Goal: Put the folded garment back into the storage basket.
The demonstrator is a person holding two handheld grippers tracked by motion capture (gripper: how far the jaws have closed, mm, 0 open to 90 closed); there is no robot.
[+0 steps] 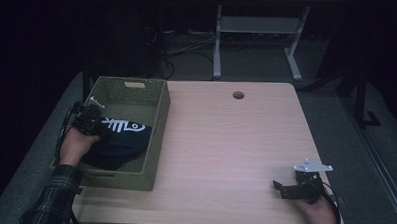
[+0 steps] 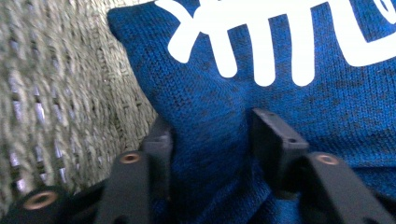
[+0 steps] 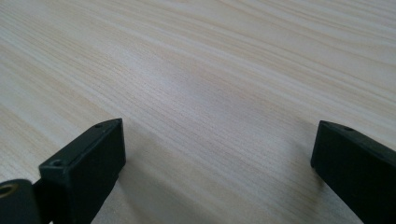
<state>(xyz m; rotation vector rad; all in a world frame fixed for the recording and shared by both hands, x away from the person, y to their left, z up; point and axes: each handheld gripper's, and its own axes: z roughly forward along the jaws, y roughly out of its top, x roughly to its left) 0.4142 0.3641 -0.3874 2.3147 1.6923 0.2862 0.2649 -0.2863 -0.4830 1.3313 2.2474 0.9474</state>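
One blue knit garment with white lettering, bundled inside woven basket at table's left edge; lower part cut off behind basket wall. Left gripper half open, a fold of knit bulging between its jaws, pad contact hard to make out. Right gripper wide open, empty, low over bare wood.

One blue knit garment, one woven basket, one table, two grippers.
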